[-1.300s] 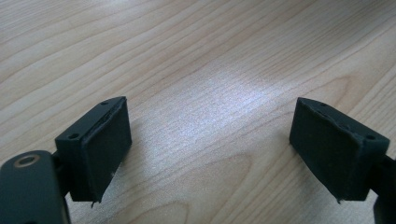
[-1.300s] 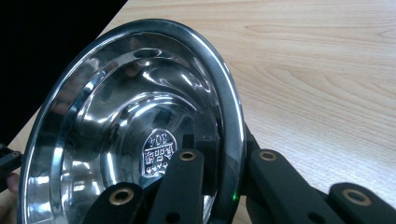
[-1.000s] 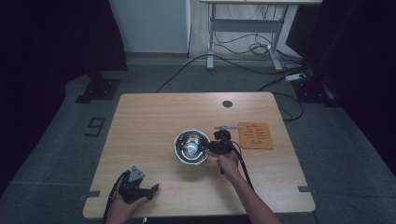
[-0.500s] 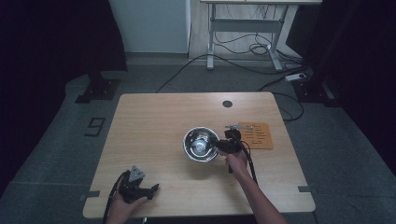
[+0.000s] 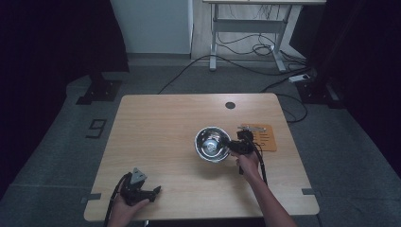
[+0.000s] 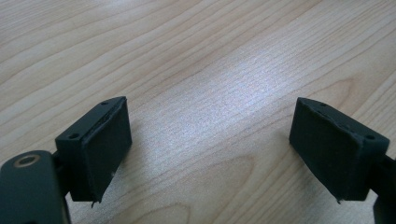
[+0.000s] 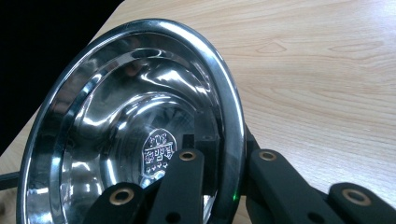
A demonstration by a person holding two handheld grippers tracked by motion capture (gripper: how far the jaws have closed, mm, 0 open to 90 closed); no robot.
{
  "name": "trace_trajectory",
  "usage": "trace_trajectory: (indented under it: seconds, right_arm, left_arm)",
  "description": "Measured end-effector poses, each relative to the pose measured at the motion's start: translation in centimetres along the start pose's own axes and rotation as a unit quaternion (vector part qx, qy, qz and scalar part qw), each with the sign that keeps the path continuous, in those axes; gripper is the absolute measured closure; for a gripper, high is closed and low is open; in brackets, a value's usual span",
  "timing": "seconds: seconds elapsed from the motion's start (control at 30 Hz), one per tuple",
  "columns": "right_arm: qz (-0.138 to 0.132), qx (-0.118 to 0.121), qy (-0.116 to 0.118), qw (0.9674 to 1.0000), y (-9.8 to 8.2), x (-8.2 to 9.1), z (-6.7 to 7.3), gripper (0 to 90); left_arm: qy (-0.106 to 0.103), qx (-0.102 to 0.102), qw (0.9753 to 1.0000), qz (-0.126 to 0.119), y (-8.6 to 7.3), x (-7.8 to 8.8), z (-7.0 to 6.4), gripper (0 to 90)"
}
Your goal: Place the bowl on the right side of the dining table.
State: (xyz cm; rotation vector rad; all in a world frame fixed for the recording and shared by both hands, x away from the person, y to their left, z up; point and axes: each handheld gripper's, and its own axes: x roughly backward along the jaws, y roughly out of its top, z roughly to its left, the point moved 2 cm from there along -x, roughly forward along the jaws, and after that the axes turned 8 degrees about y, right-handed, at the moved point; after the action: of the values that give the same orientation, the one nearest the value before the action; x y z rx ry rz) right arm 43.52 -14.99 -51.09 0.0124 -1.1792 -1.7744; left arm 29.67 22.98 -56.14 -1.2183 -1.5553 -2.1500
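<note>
Bowl (image 5: 212,144) is pinched by its thin rim in the right gripper (image 5: 235,146), right of table (image 5: 156,127) centre beside the orange card (image 5: 265,137); left gripper (image 6: 210,154) is released, idle; slick steel could be twisted out and dropped.

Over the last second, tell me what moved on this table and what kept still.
The right gripper, shut on the rim of the steel bowl, carried the bowl to the right across the table, toward the orange card. The grip held throughout. The left gripper stayed at the near left edge, jaws open and empty, and the card did not shift.
</note>
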Motion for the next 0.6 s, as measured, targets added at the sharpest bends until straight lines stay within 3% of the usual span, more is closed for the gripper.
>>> trace_trajectory:
  seconds: [0.6]
  right_arm:
    - [-0.022,-0.012,-0.018,0.9995,0.7,1.0,-2.0,86.7]
  left_arm:
    - [0.0,0.0,1.0,0.0,0.0,0.0,0.0,12.4]
